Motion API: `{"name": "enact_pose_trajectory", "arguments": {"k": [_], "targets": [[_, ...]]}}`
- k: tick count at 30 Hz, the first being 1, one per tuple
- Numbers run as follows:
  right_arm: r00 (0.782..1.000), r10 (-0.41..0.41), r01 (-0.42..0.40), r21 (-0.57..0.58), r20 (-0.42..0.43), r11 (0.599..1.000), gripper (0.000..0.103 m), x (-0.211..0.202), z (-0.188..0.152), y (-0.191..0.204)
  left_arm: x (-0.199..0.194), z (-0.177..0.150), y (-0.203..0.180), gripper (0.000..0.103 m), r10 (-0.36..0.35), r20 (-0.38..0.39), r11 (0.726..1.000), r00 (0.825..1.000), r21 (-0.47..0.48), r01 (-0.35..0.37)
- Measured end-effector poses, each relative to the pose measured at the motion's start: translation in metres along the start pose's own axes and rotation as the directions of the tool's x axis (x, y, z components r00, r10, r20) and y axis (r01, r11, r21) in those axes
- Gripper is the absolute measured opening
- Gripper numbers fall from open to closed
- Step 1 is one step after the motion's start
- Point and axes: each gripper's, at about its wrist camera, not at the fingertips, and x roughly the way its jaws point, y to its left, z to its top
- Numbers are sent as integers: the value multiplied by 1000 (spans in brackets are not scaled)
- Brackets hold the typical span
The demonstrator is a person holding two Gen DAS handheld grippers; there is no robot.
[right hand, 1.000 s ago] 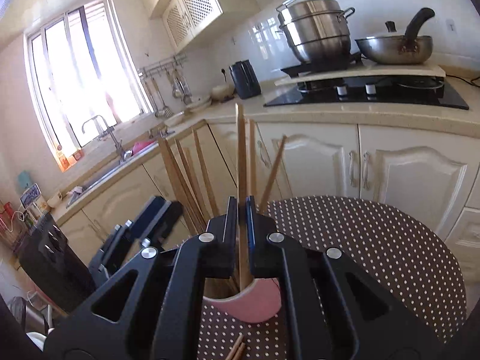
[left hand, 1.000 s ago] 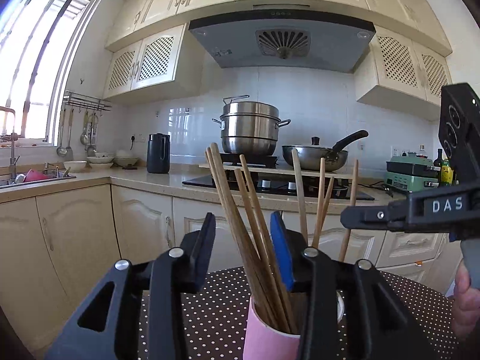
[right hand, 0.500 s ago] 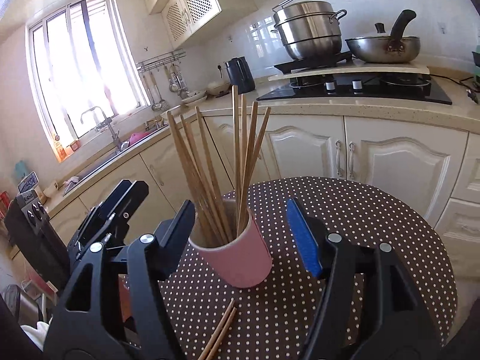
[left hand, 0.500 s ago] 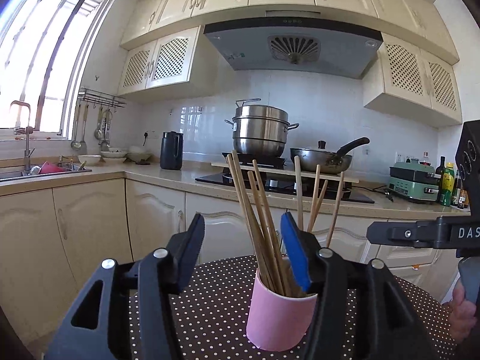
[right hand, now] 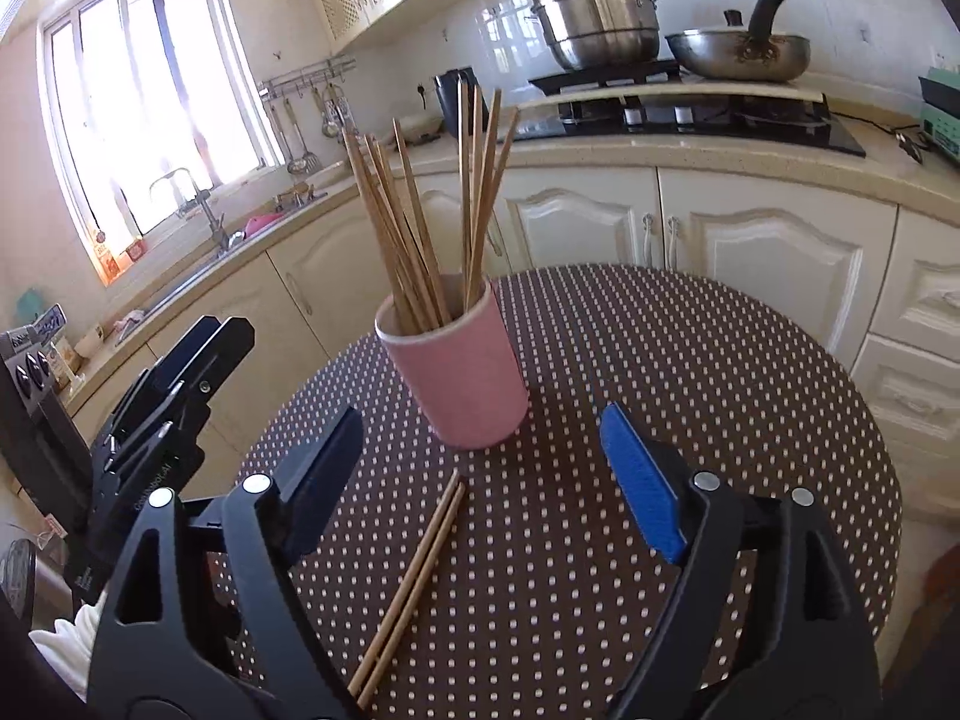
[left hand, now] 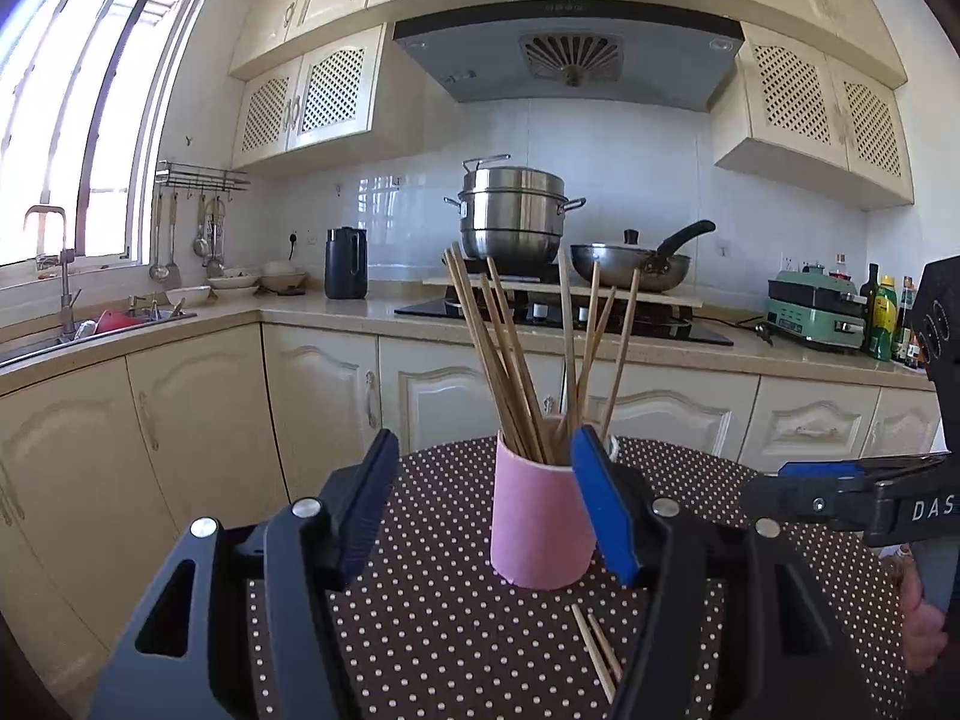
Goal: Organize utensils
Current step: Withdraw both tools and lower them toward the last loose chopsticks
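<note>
Item: round tabletop in brown cloth with white polka dots.

Left gripper: jaws have just been opening, about half apart, gripping nothing; the pink cylindrical cup stands beyond and between them, untouched.

Cup: near the tabletop's middle, holding a bundle of upright wooden chopsticks.

Loose pair of wooden chopsticks: flat on the cloth, nearer the front edge; full length in the right view, only the ends in the left.

Right gripper: jaws have just been opening, wide, empty.
</note>
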Motion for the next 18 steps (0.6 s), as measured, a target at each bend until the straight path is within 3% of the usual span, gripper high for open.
{"name": "enact_pose_trajectory", "arguments": {"k": [8, 18], "targets": [[986, -43, 48, 21, -163, 999, 84, 31, -43, 4, -7, -28, 10, 63, -43, -155, 999, 987, -21, 40], [969, -96, 87, -51, -229, 995, 84, 54, -85, 28, -15, -58, 16, 66, -91, -288, 996, 953, -47, 81]]}}
